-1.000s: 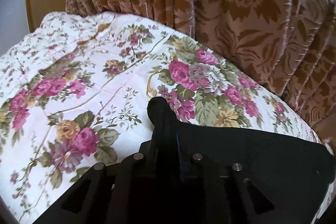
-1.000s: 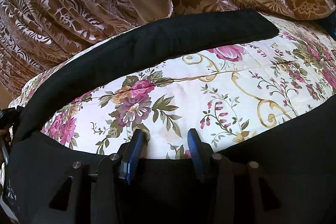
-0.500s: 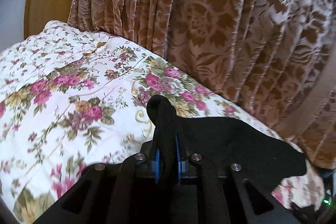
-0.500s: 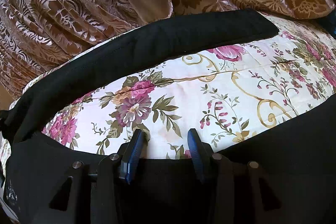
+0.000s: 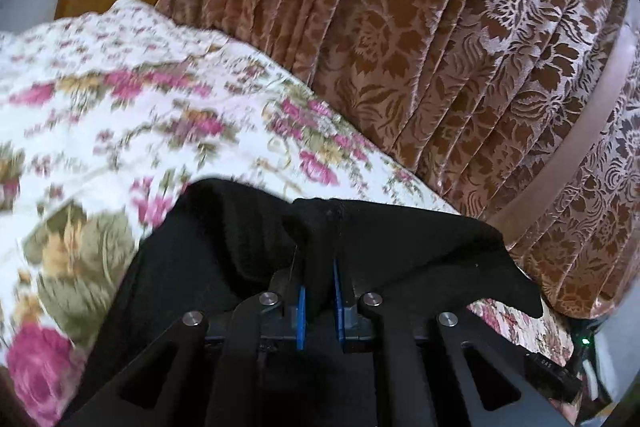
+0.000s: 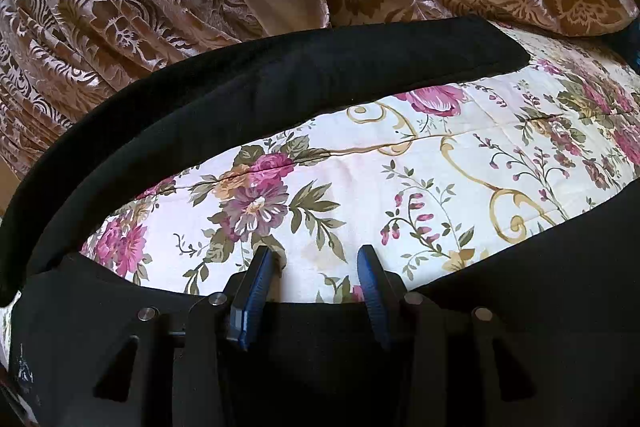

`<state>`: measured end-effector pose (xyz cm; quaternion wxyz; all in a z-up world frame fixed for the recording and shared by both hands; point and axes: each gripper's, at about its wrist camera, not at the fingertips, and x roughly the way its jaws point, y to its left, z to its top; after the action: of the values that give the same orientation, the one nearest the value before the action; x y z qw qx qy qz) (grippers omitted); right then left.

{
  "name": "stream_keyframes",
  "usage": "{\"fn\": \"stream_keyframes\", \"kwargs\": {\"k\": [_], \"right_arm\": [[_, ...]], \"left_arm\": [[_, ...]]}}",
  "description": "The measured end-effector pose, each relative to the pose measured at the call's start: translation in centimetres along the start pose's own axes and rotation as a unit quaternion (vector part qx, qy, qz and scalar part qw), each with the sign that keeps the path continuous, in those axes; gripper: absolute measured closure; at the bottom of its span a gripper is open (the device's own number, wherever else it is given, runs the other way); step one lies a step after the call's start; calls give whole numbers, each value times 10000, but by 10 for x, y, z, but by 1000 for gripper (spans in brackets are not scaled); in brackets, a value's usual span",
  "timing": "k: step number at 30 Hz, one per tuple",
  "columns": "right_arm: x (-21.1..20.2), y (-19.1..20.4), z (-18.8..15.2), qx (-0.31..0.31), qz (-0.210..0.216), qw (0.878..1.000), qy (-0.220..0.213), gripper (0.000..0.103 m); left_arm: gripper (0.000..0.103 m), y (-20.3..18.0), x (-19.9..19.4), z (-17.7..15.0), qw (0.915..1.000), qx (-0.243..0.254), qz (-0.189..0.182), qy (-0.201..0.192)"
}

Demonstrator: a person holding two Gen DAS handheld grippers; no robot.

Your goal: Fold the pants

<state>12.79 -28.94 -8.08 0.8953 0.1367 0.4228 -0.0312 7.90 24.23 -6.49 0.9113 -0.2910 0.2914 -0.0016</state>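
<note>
A brown floral curtain (image 5: 420,39) hangs in pleats behind the bed, filling the upper part of both views. Below it lies a white bedspread (image 6: 360,187) printed with pink roses and gold scrolls, blurred in the left wrist view. The black pants (image 6: 256,83) are spread over this bedspread: 1 leg runs as a long band along the curtain side, and more black cloth lies near the camera, with a strip of flowered spread showing between them. The left gripper (image 5: 318,219) is clamped tight on a bunched fold of the pants, the cloth draping off both sides of its blue pads. The right gripper (image 6: 316,259) stands partly open above the near edge of the pants, its 2 blue fingers (image 6: 256,279) apart with only bedspread showing between the tips.
</note>
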Motion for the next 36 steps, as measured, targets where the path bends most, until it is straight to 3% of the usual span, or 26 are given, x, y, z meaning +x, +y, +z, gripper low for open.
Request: {"fn": "stream_keyframes", "kwargs": {"k": [4,8,15,20,23,26,29,36], "right_arm": [[0,0,0,1,3,10000,0,58],[1,2,0,-23,-41,10000,48,58],[9,37,25,-528,-566,9949,640,54],[-9,101,57,-1119,-2,9932,325,54],[-8,138,75,-1292,410,9899,406,54],[6,174,100,-1166,810,9876,673,54],[20,197,121,-1070,839,9876,780,53],[68,199,157,301,987,9854,1355,53]], "left_arm": [[92,16,16,-19,9996,-229,83,124],[92,19,16,-29,9997,-223,22,-26],[92,24,16,-32,9994,-280,-147,-107],[92,25,17,-32,9994,-286,-182,-91],[92,26,17,-32,9992,-325,-233,-98],[92,26,17,-33,9991,-327,-237,-107],[92,26,17,-33,9991,-337,-237,-113],[92,26,18,-34,9988,-360,-291,-136]]}}
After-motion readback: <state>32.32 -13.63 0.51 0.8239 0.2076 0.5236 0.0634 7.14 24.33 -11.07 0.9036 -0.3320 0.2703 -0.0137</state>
